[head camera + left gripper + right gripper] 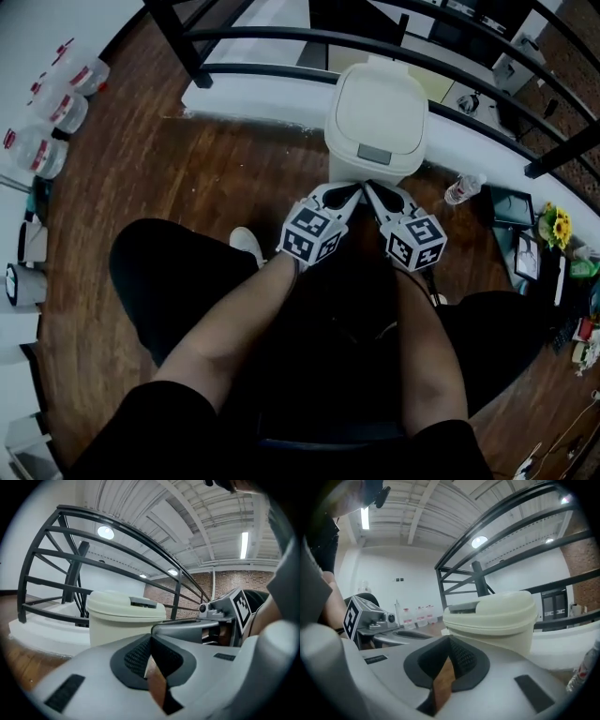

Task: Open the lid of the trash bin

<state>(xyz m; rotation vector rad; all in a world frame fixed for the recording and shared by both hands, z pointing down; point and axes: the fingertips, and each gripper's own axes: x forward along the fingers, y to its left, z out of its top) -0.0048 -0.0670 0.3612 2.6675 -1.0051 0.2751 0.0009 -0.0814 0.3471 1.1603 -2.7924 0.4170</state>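
Head view: left claw and right claw, both closed, near the trash bin.

Stretches left arm and right arm forward, holding left gripper and right gripper side by side, tips converging, jaws of both pressed together, empty.
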